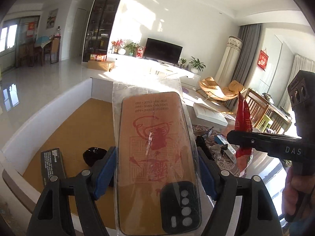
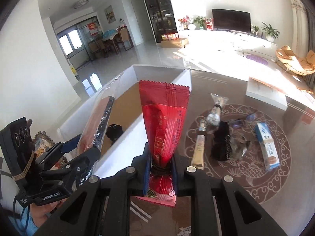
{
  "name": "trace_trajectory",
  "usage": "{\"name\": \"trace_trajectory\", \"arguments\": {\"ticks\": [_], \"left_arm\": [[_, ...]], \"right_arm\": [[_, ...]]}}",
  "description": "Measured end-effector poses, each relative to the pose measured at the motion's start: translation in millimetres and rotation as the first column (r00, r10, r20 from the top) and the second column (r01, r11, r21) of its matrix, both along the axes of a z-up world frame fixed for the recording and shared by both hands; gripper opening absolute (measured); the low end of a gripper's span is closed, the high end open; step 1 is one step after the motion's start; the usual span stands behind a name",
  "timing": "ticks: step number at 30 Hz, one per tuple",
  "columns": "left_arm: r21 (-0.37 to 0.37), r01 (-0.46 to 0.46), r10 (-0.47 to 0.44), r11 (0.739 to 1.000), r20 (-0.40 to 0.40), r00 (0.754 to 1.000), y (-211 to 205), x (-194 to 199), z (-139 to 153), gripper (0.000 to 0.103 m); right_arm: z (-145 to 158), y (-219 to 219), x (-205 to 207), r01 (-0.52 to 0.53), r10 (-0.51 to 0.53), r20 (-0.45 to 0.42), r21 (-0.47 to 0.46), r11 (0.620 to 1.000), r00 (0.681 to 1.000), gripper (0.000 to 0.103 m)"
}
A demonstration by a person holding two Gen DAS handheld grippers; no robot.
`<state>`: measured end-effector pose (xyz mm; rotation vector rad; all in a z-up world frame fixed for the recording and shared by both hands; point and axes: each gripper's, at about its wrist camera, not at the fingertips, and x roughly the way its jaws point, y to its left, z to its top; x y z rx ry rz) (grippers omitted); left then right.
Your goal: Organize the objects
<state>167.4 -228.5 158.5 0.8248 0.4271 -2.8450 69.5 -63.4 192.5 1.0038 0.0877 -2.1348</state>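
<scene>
While the left gripper (image 1: 157,169) clamps a bagged phone case (image 1: 157,157), the right gripper (image 2: 160,169) pinches a red packet (image 2: 164,122), its print perhaps unreadable.

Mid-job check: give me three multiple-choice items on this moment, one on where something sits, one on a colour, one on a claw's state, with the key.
1. Where is the glossy black object? A in the white box; B on the patterned table; C in a claw.
2. The packet in the right claw is: A blue; B red; C green.
3. The left claw is: A empty; B out of view; C gripping a bagged phone case.

Key: 1 A, it lies on the box's brown floor; 2 B, red wrapper; 3 C, pads press both edges.
</scene>
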Motion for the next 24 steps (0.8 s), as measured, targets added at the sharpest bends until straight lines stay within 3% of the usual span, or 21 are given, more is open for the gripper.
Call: {"name": "trace_trajectory", "arguments": {"ticks": [4,8,10,11,14,18,21,24], "left_arm": [[-0.073,-0.144,0.15,0.987,0.085,0.985,-74,-2,-10,0.075],[-0.146,-0.167,0.2,0.975,0.248,0.948,-120,-24,-39,0.076],[-0.174,-0.189,0.237,0.966,0.321,0.917,-134,-35,-57,0.078],[-0.189,-0.202,0.258,0.961,0.347,0.902,-140,-40,-63,0.079],[-0.227,-0.234,0.303,0.945,0.341,0.89,-137,-38,-70,0.08],[-0.187,-0.231,0.274,0.955,0.255,0.927,-111,-21,-58,0.087],[-0.151,-0.146,0.173,0.978,0.186,0.967,-67,-13,-39,0.087],[-0.091,0.015,-0.002,0.996,0.143,0.99,-10,-12,-26,0.088]], "right_arm": [[-3,-90,13,-0.157,0.157,0.023,-0.002,0.988,0.987,0.018],[-42,-156,19,-0.252,0.245,0.1,0.069,0.965,0.964,0.022],[-67,-174,15,-0.26,0.243,0.159,0.094,0.961,0.957,0.047],[-73,-175,13,-0.246,0.229,0.162,0.091,0.965,0.96,0.065],[-72,-147,9,-0.179,0.178,0.125,-0.001,0.984,0.976,0.077],[-63,-74,3,-0.037,0.037,-0.013,-0.04,0.998,0.999,0.098],[-77,-10,-11,0.115,-0.115,-0.095,-0.005,0.993,0.989,0.103],[-111,62,-22,0.269,-0.257,-0.116,0.1,0.958,0.959,0.103]]}}
